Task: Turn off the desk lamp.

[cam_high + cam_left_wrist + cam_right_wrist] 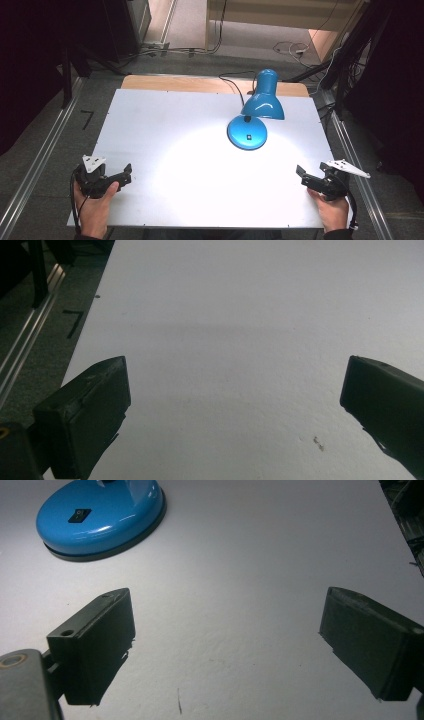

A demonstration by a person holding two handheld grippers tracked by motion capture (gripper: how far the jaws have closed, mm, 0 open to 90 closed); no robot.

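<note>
From above, a blue desk lamp (254,112) stands on the white table (165,135), toward the far right part of it, lit and throwing a bright pool onto the surface in front of its round base (247,132). Its shade (263,105) leans over the base, and a black cord (235,82) runs off behind it. The left gripper (122,176) sits near the table's near left corner, held in the person's left hand (95,205); the right gripper (301,175) sits near the near right corner in the right hand (332,212). The lamp lies well ahead of both, nearer to the right gripper's fingers than to the left's.

The left gripper view looks along its two black fingers (95,405), spread wide with nothing between them, only bare white table ahead. To the left of those fingers it picks out the table's edge, a metal rail (30,355) and grey floor.

The right gripper view adds what the high view cannot resolve: the lamp base (100,517) lies ahead of and beyond the left-hand finger (100,640), well apart from it, with a small black rocker switch (80,515) on top. These fingers are also spread wide and hold nothing.
</note>
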